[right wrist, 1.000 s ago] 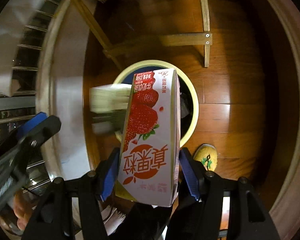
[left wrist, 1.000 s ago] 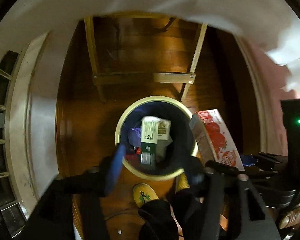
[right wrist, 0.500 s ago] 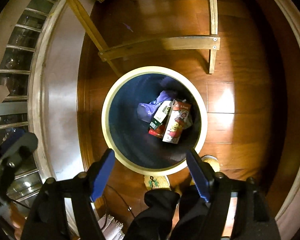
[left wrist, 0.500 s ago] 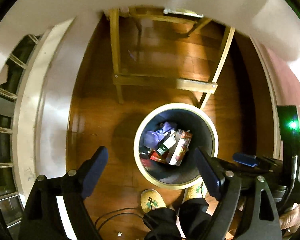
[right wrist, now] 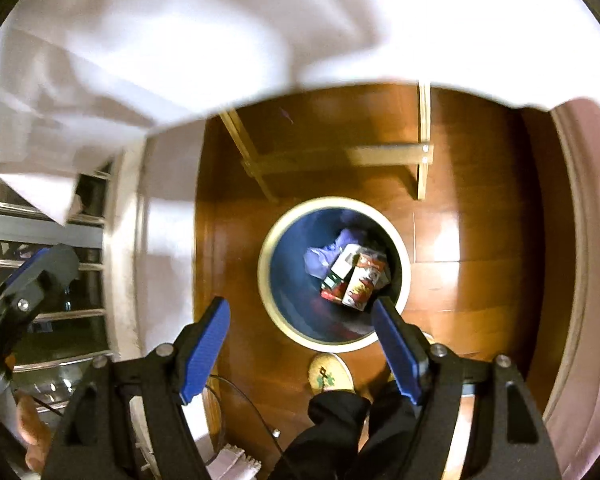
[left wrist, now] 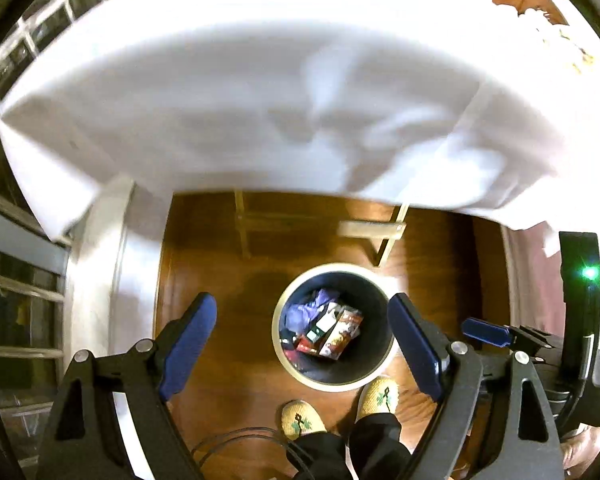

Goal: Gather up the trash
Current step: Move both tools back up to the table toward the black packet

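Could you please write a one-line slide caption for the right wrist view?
Open right gripper above a round cream-rimmed bin holding a red strawberry carton on the wooden floor.

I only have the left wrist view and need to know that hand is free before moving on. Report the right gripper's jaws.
Observer: The right gripper is open, with nothing between its blue pads. Its jaws have just been opening.
Operator: Now check the floor by the feet for anything left.
Observer: A white ribbed item lies at the bottom edge of the right wrist view, beside a black cable. I cannot tell what it is.
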A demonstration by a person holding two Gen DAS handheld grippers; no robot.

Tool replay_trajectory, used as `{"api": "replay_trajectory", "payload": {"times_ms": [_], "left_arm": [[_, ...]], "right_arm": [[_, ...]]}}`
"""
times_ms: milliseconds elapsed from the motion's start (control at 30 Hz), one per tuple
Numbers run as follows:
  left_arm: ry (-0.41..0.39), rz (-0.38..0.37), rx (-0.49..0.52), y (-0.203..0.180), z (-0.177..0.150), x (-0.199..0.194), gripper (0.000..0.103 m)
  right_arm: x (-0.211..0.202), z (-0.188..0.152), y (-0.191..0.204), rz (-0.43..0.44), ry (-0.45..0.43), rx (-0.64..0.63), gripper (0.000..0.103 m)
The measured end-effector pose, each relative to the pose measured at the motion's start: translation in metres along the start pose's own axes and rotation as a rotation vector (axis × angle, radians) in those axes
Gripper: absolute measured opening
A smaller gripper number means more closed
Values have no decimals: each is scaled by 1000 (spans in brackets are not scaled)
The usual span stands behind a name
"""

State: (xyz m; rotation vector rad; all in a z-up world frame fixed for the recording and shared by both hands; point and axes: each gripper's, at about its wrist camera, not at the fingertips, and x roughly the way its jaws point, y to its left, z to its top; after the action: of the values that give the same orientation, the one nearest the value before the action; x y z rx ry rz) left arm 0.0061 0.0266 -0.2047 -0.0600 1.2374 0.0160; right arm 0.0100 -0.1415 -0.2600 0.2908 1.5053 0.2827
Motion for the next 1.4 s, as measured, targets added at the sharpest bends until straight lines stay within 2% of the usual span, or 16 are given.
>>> {"api": "replay_trajectory", "payload": {"times_ms": [400, 733, 933, 1100, 1233, 1400], "left_arm": [[-111, -54, 93, -8, 36, -134, 86], [-210, -91, 153, -13, 65, -214, 86], [-257, -86, 152, -15, 85, -244, 86], [-293, -60, 142, -23, 106, -261, 86], [-315, -28, 132, -32, 124, -266, 86], [-299, -20, 109, -45, 147, -261, 86]], "right_arm": [[-123, -10, 48, 40, -103, -35, 74], [-220, -4, 75, 40, -279, -111, 74], [-266, 12, 85, 44, -387, -162, 74], [-290, 33, 89, 63, -431, -205, 74], [-309, 58, 90, 86, -465, -244, 74], [-325, 89, 86, 108, -486, -295, 74]]}}
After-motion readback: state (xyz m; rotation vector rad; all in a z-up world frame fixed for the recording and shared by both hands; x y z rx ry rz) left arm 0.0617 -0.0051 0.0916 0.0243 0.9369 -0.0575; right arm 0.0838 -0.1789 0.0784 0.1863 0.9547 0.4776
